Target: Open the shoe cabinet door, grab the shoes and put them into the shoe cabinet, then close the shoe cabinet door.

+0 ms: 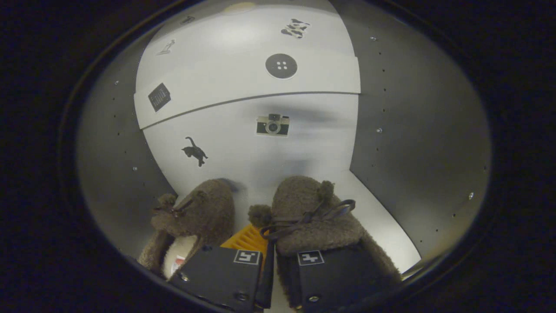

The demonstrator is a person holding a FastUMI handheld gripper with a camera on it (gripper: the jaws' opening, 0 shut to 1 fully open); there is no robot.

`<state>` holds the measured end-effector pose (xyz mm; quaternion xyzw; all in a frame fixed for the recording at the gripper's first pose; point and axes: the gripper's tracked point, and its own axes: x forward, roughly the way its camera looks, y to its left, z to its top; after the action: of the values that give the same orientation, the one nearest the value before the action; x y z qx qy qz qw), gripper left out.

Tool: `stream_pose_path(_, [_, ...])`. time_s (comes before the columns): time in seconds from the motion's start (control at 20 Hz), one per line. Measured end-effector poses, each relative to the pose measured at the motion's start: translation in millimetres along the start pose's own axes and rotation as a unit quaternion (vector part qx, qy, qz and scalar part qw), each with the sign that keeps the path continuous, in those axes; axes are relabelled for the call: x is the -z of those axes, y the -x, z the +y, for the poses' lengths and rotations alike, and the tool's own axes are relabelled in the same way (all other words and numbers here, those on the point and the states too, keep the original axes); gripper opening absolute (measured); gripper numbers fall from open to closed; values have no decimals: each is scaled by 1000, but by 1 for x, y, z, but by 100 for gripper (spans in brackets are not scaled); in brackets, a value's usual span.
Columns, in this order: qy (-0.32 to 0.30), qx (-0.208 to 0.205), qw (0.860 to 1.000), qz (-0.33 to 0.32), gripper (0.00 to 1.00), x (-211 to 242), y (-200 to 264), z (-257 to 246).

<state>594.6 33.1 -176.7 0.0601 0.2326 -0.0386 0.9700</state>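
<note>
Gripper right up close, fingers nearly together, and whether they pinch anything I cannot tell. Two fuzzy brown slippers sit inside the cabinet: left slipper beside the left finger, right slipper under the right one. Beyond them, back panel with cat and camera stickers.

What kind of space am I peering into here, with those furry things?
Most likely the inside of a shoe cabinet: grey side walls, a pale back panel with stickers, and two brown fluffy slippers on its floor, by the gripper fingers.
</note>
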Motion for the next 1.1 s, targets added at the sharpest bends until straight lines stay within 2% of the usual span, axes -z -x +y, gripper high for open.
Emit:
stream_pose_path(0.1, [7, 3, 1000, -1, 27, -1, 8, -2])
stream_pose_path(0.3, [31, 1, 999, -20, 53, -4, 26, -1])
stream_pose_path(0.45, [48, 2, 998, -41, 62, -2, 42, -1])
stream_pose_path(0.6, [78, 14, 995, -62, 67, 1, 60, -6])
stream_pose_path(0.85, [67, 10, 994, -90, 68, 7, 103, -17])
stream_pose_path(1.1, [57, 2, 991, -121, 89, 12, 169, -28])
